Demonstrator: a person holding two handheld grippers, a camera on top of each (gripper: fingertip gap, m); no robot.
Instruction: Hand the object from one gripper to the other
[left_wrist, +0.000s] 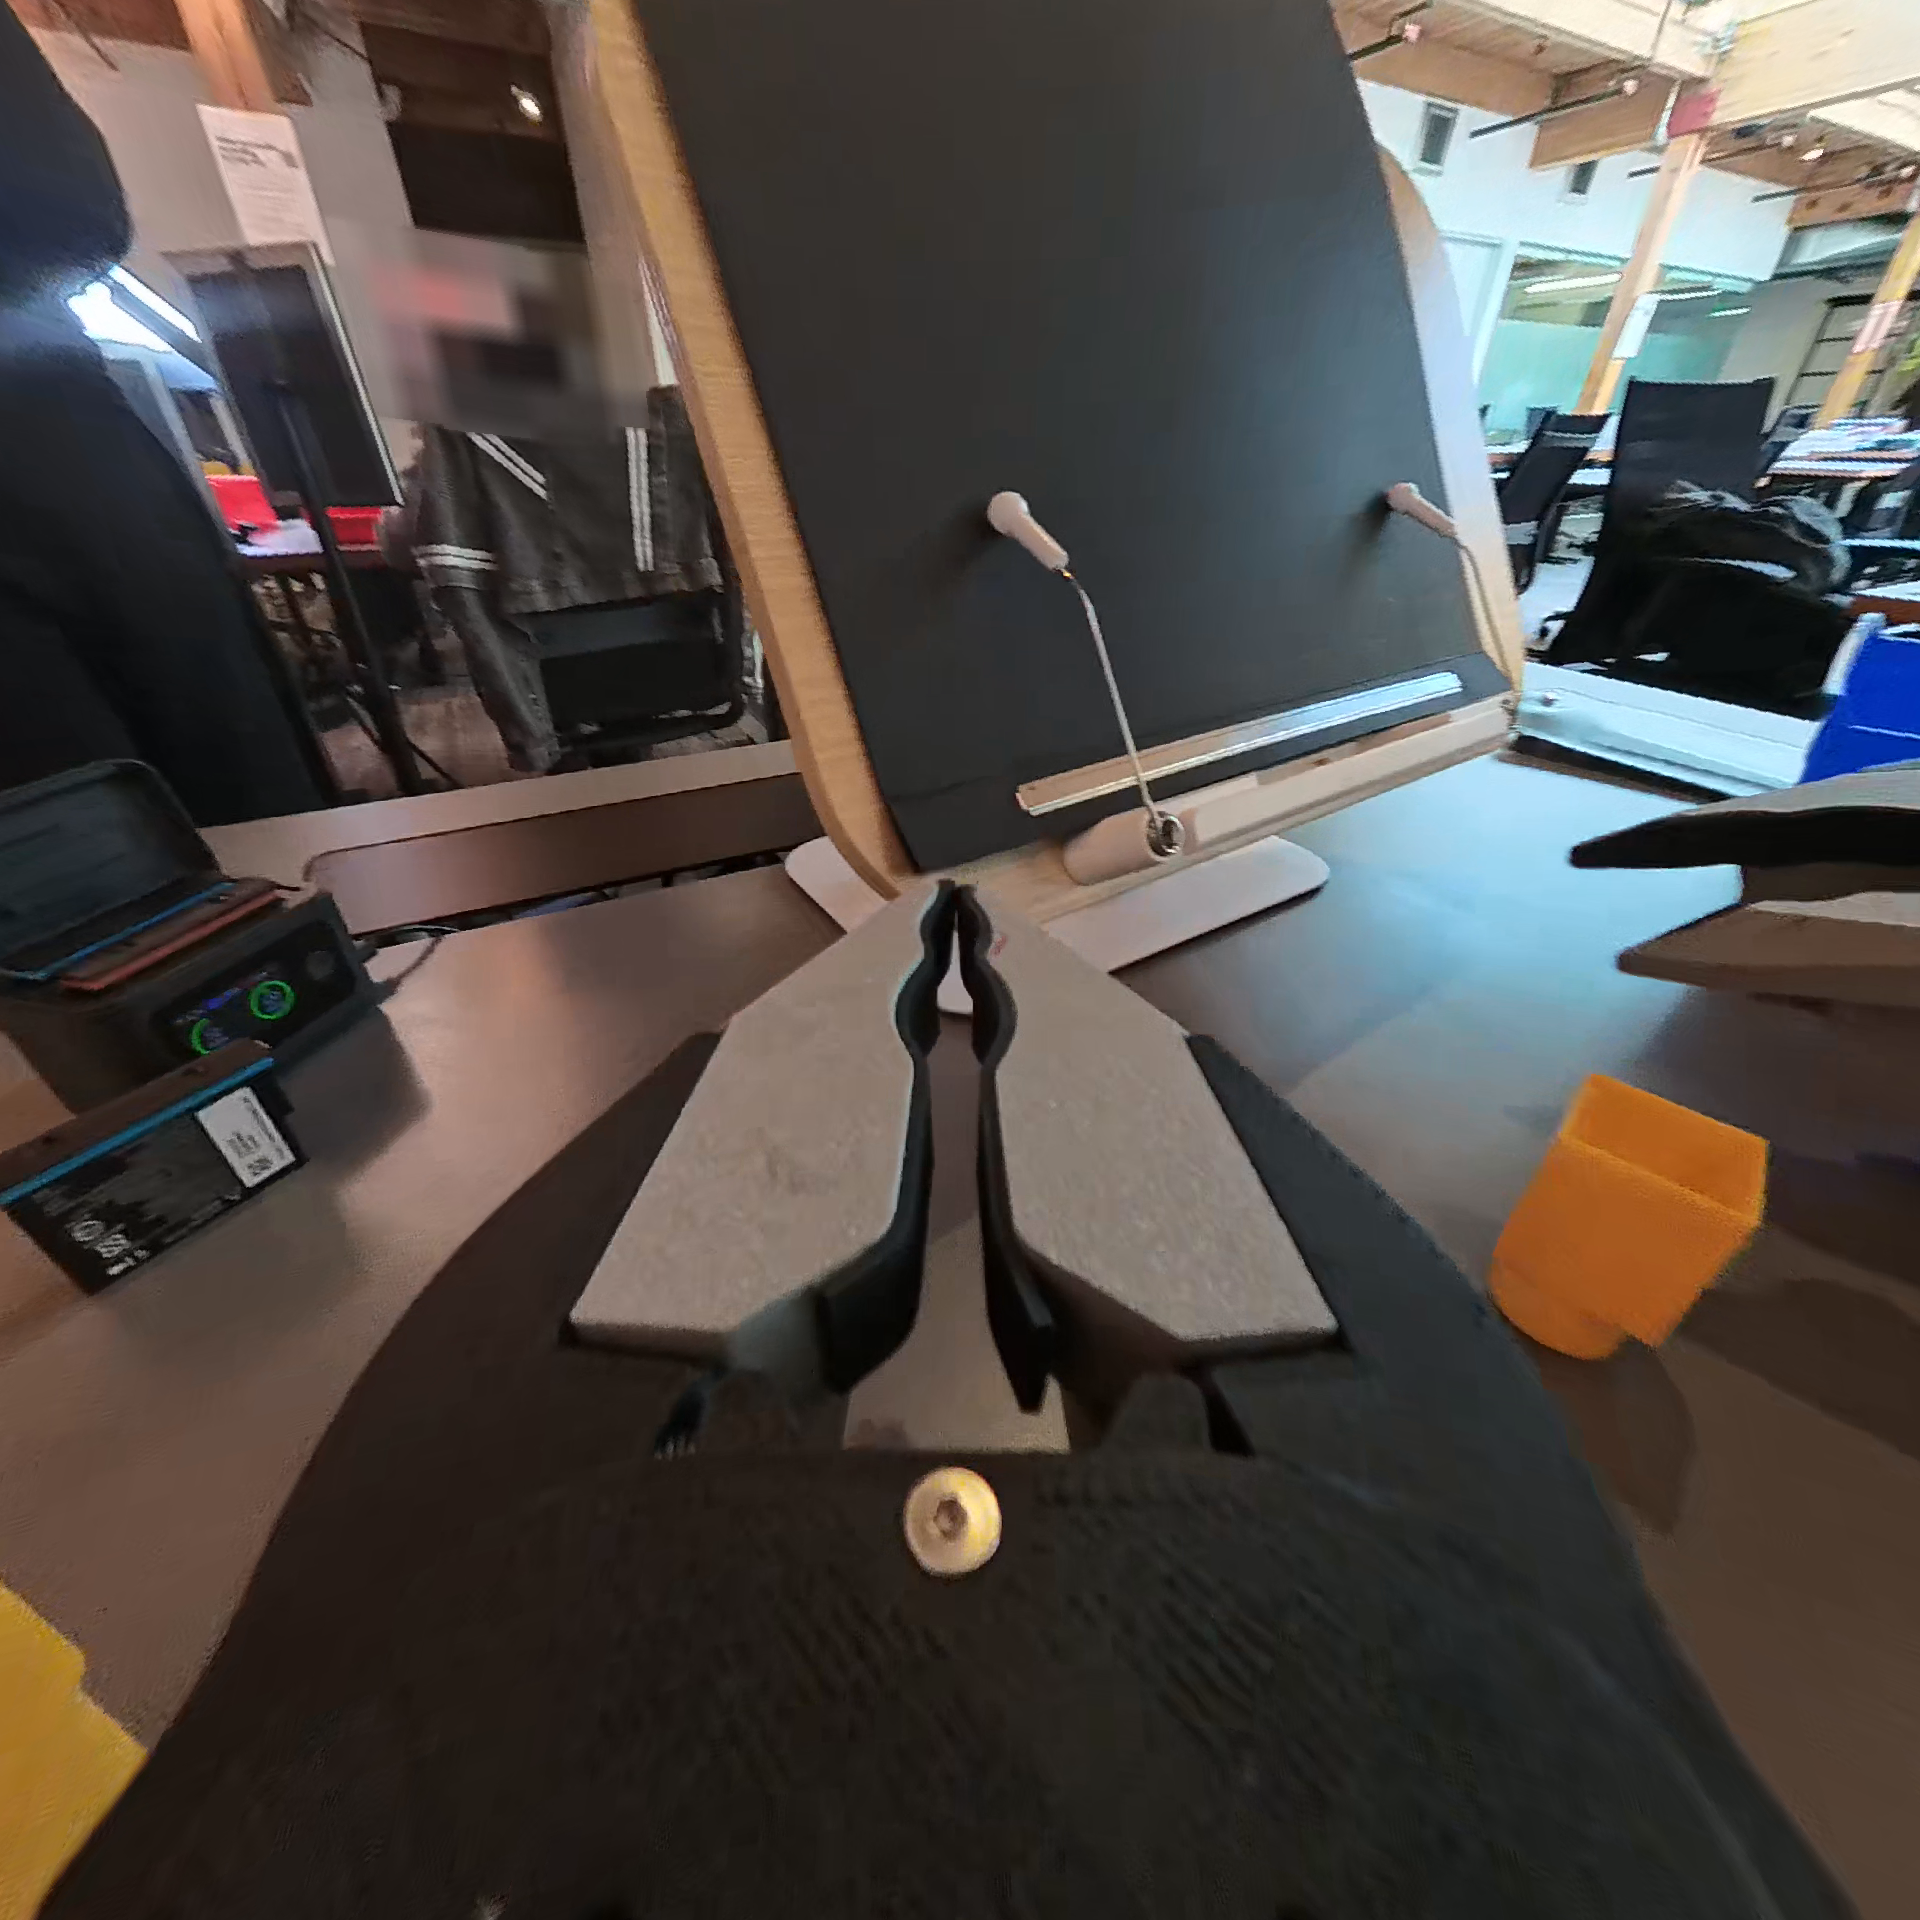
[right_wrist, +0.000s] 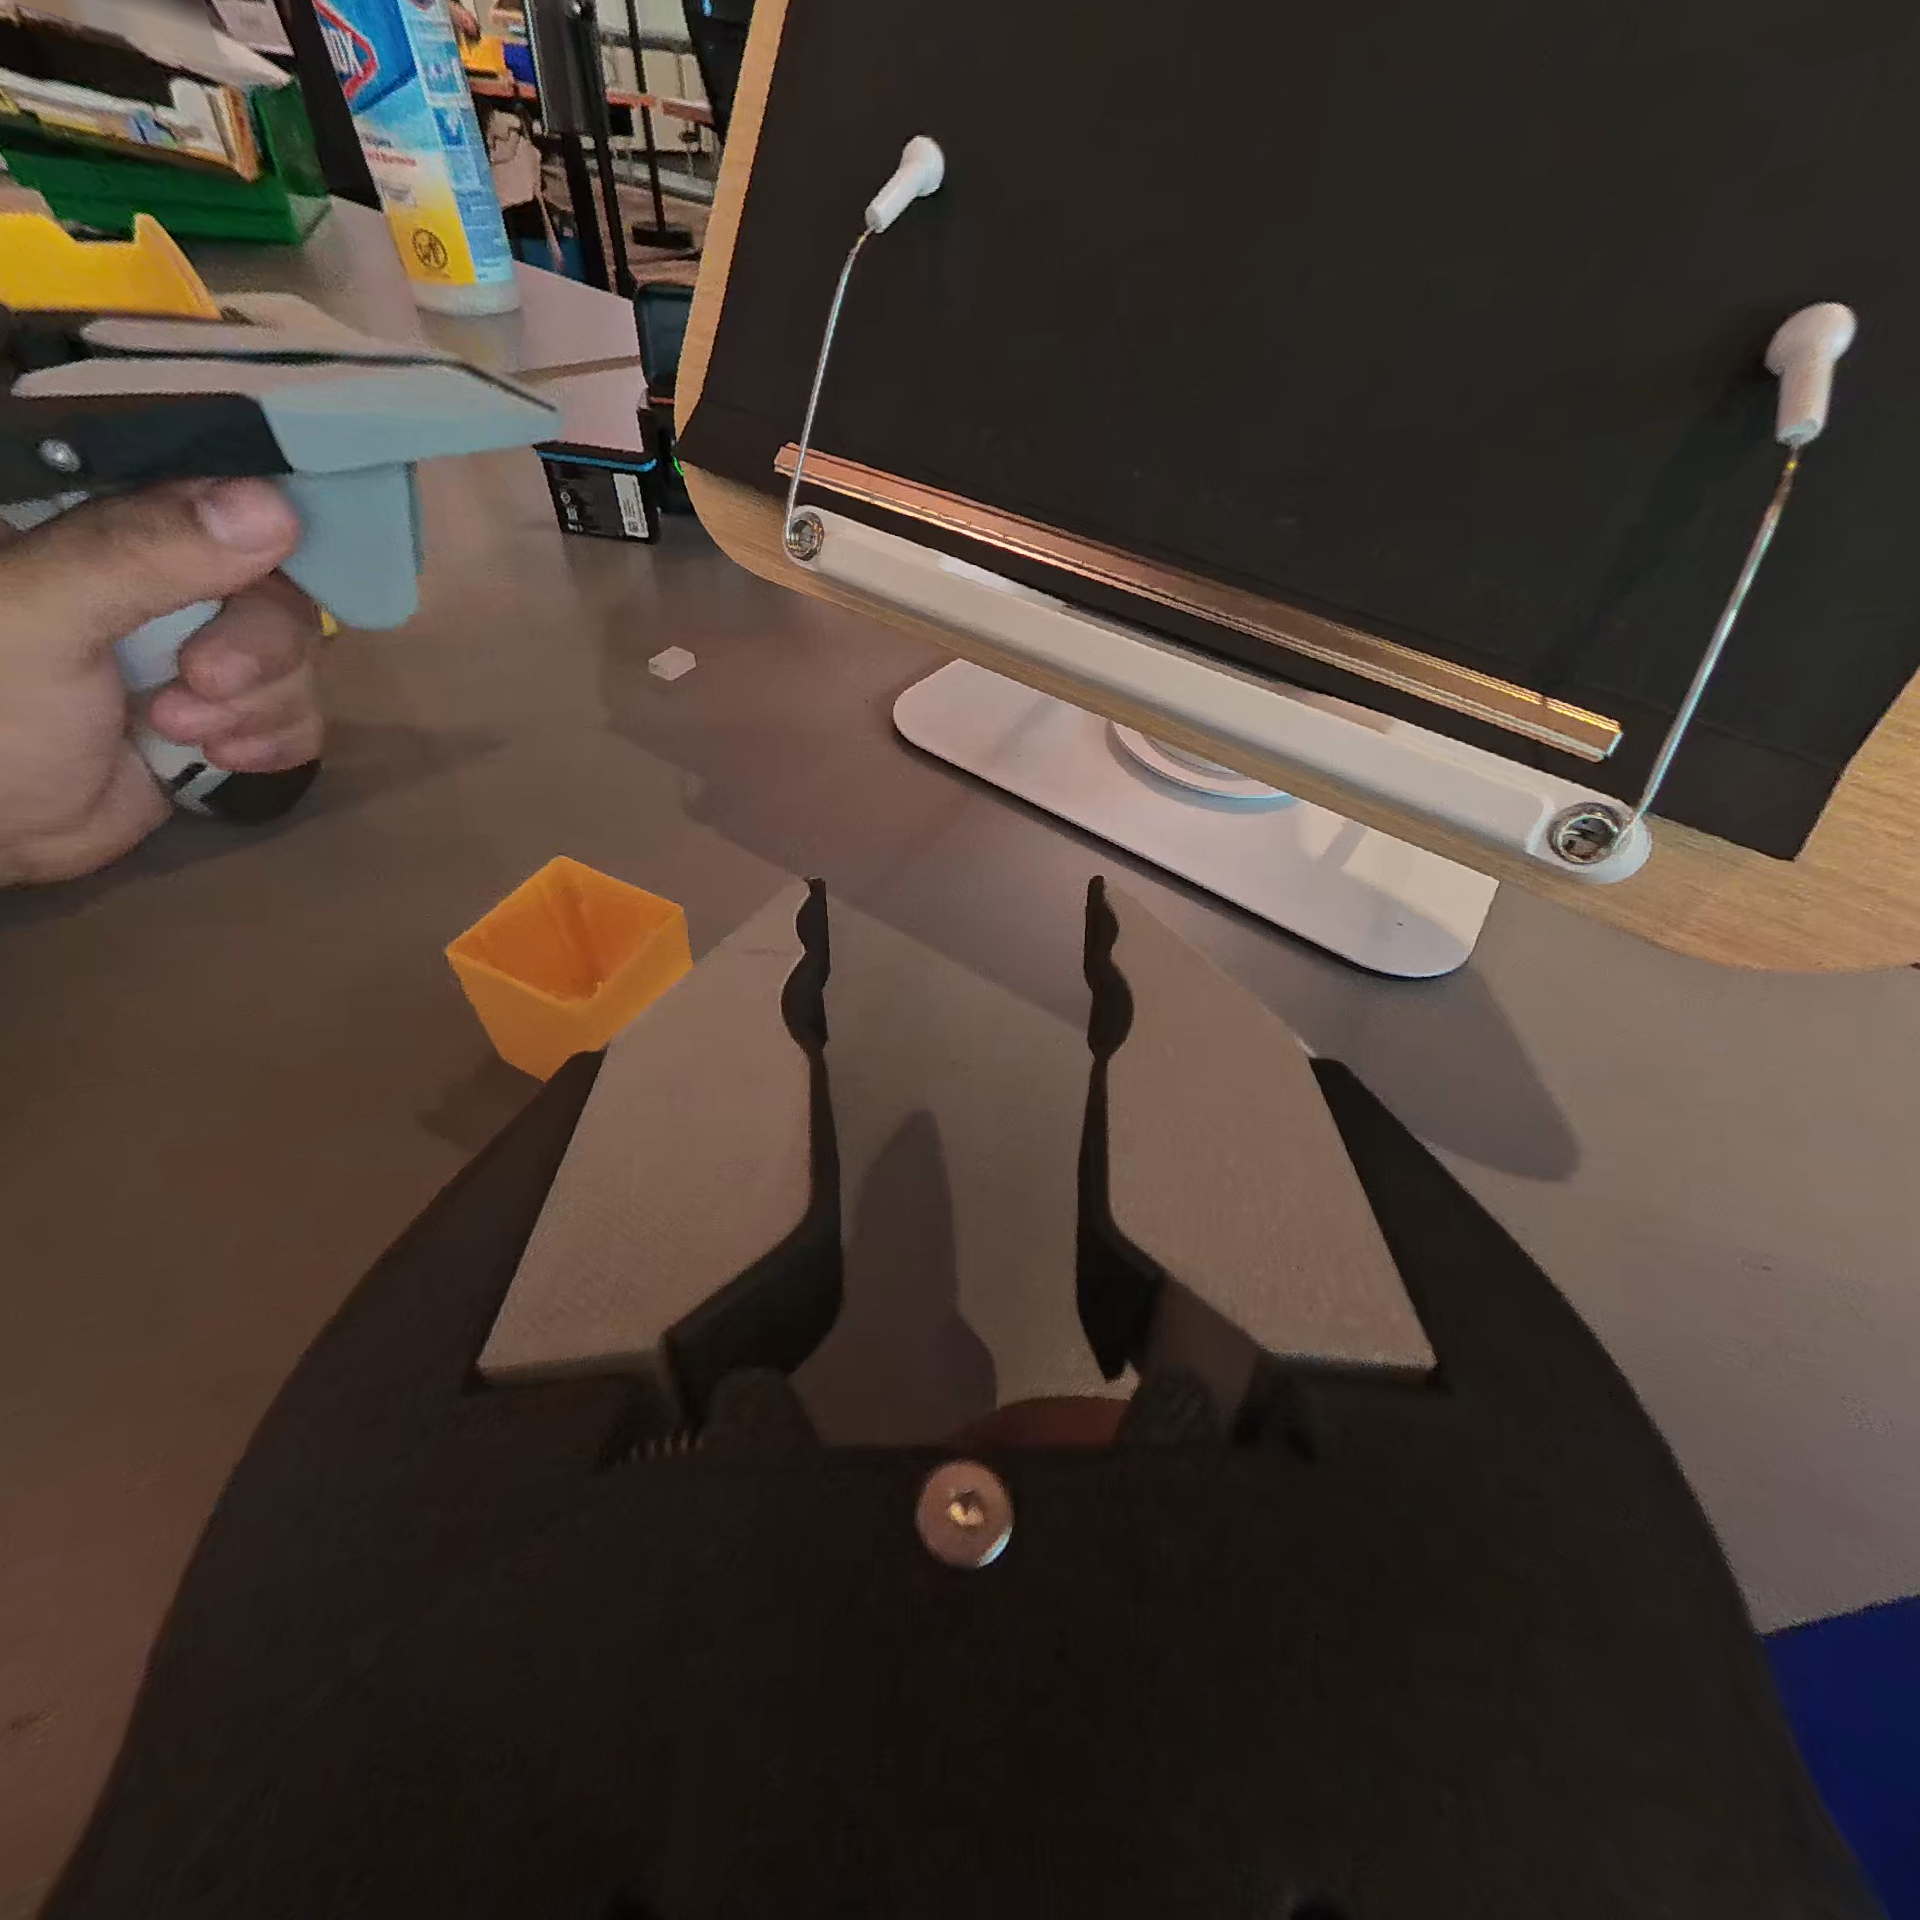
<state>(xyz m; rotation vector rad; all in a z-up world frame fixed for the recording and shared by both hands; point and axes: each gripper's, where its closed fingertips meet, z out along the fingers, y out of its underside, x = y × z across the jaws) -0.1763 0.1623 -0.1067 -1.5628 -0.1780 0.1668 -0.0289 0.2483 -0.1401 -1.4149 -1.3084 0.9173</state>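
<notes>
An orange square cup stands upright on the dark table; it shows in the left wrist view (left_wrist: 1631, 1226) and the right wrist view (right_wrist: 571, 961). My left gripper (left_wrist: 958, 896) is shut with nothing between its fingers, above the table and to the left of the cup. In the right wrist view a hand holds it at the far left (right_wrist: 530, 410), above and behind the cup. My right gripper (right_wrist: 953, 899) is open and empty, low over the table, just right of the cup. Its fingers also show at the right edge of the left wrist view (left_wrist: 1662, 857).
A book stand (left_wrist: 1039, 416) with a black board, wooden rim and white base (right_wrist: 1195, 831) stands just ahead. A black charger case (left_wrist: 156, 935) and a battery (left_wrist: 145, 1184) lie at the left. A wipes canister (right_wrist: 436, 156) stands at the back, and a small white piece (right_wrist: 672, 662) lies on the table. The grippers' ends are close to 20 cm from one another.
</notes>
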